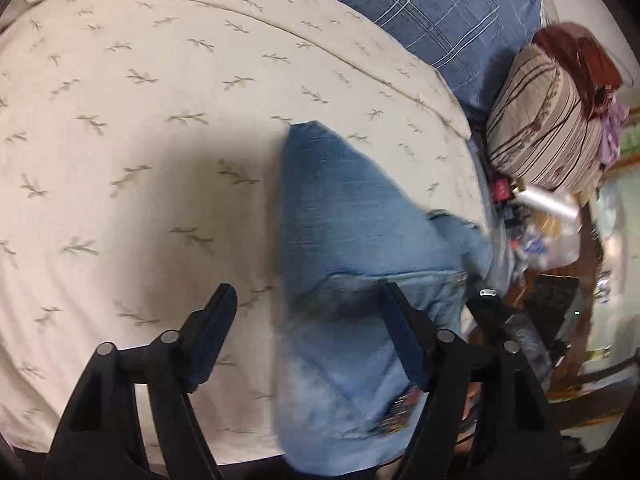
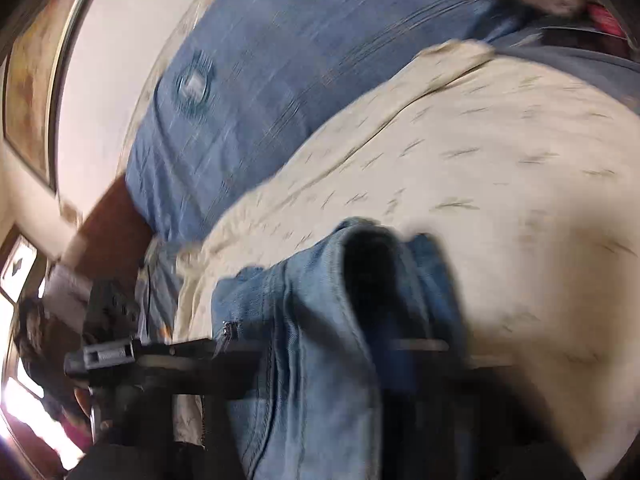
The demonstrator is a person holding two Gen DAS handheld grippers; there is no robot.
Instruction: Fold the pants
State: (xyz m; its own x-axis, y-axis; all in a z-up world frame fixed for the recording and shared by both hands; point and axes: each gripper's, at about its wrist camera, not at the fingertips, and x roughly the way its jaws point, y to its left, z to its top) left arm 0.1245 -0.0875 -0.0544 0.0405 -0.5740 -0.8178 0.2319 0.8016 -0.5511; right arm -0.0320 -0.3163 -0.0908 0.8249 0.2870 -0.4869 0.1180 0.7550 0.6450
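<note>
Bed with cream leaf-print cover (image 1: pixel 160 120), blue plaid blanket (image 1: pixel 420 8) beyond. Left gripper (image 1: pixel 308 304) released, jaws apart; jeans (image 1: pixel 340 260) lie under and ahead of its right finger, nothing pinched. Right gripper (image 2: pixel 384 344) clenched on a bunched denim fold, probably lifting it to carry over. Jeans: light blue, faded, rumpled, 1 seam showing.

The pants (image 1: pixel 340 240) are laid on the bedspread (image 1: pixel 140 140), draped over its near edge. Behind the bedspread a quilt (image 1: pixel 440 12) is spread. To the right, in the left wrist view, a pillow (image 1: pixel 548 120) is set, with clutter (image 1: pixel 552 224) just below it.
</note>
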